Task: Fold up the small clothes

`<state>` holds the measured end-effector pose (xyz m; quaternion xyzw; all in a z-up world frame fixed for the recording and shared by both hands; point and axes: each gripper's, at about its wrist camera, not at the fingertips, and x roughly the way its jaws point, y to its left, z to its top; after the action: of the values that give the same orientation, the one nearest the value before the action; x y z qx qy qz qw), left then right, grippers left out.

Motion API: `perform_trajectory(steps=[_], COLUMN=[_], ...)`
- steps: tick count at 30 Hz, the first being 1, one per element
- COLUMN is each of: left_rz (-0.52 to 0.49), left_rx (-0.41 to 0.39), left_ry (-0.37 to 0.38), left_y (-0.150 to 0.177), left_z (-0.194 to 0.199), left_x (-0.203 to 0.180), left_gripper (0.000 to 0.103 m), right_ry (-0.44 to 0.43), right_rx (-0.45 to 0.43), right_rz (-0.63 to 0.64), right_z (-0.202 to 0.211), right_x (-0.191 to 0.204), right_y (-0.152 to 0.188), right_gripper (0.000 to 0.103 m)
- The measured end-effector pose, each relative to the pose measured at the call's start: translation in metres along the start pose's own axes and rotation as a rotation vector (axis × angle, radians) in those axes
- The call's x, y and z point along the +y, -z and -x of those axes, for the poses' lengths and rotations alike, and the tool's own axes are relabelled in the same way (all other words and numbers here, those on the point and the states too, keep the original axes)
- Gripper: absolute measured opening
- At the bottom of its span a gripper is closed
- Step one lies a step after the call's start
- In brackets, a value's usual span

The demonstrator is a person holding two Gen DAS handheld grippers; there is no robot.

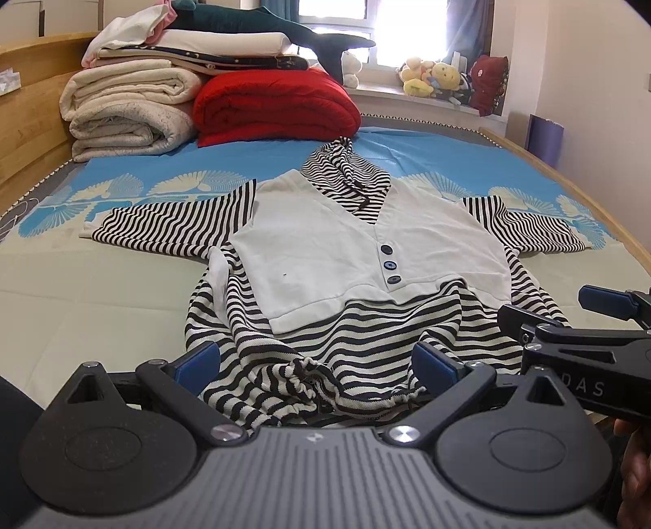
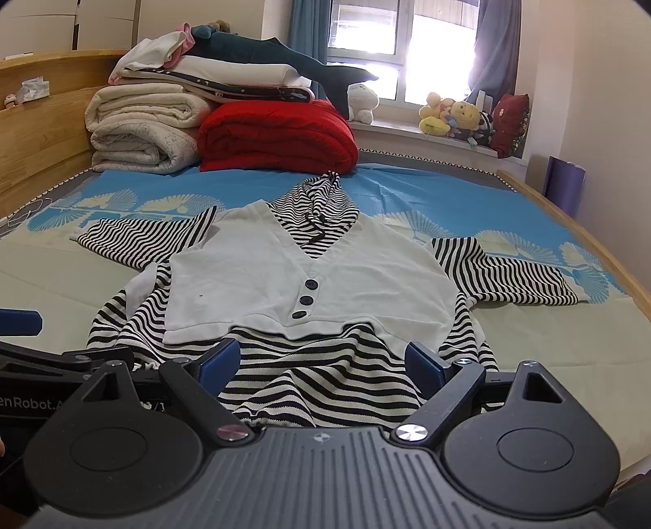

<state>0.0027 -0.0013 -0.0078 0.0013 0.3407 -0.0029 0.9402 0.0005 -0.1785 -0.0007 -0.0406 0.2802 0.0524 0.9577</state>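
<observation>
A small hooded top [image 1: 325, 252] lies flat on the bed, front up, with a white vest panel, three dark buttons, black-and-white striped sleeves spread to both sides and a striped hood at the far end. Its striped hem is bunched at the near edge. My left gripper [image 1: 317, 364] is open, its blue pads on either side of the bunched hem. My right gripper [image 2: 321, 364] is open over the hem's right part [image 2: 325, 378]. The right gripper also shows in the left wrist view [image 1: 577, 321], and the left gripper's blue pad [image 2: 20, 321] shows in the right wrist view.
The bed [image 1: 81, 293] has a cream and blue patterned sheet. Folded cream blankets [image 1: 130, 110], a red quilt [image 1: 276, 106] and a dark plush whale [image 1: 260, 24] are stacked at the headboard end. Stuffed toys [image 1: 439, 77] sit on the windowsill. A wooden bed rail [image 1: 590, 195] runs along the right.
</observation>
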Motion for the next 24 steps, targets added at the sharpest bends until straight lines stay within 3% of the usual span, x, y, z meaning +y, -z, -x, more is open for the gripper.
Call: perform_trajectory(steps=[9,13,15,16,18,19,22,24], left_rz=[0.014,0.053,0.088,0.109,0.070,0.065,0.013,0.045], left_rx=[0.021,0.070,0.123,0.089,0.077,0.042,0.118,0.173], left_ry=[-0.007,0.002,0.023,0.055,0.054,0.057,0.014,0.015], left_y=[0.005,0.000,-0.010,-0.016,-0.029,-0.034,-0.045,-0.046], left_z=[-0.004,-0.010,-0.017,-0.022,-0.033,-0.037,-0.067,-0.093], left_x=[0.000,0.006,0.016,0.024,0.039,0.048,0.069,0.088], left_gripper=[0.101,0.101,0.101,0.101,0.101,0.101,0.101,0.099], right_ry=[-0.022,-0.023,-0.032,-0.023,-0.016,-0.014,0.054,0.075], right_rx=[0.006,0.024,0.032,0.017,-0.018,-0.023,-0.013,0.048], right_rz=[-0.053,-0.118,-0.159,-0.151,-0.173,-0.195,-0.193,-0.196], right_z=[-0.003,-0.007,-0.009,-0.010,-0.015,-0.020,-0.041,-0.064], right_x=[-0.004,-0.012,-0.023,-0.030,-0.051,-0.064,-0.101,-0.126], right_y=[0.002,0.000,-0.005,-0.009,-0.019,-0.025,-0.036,-0.037], right_gripper=[0.089,0.086,0.080,0.077,0.058,0.054,0.052,0.052])
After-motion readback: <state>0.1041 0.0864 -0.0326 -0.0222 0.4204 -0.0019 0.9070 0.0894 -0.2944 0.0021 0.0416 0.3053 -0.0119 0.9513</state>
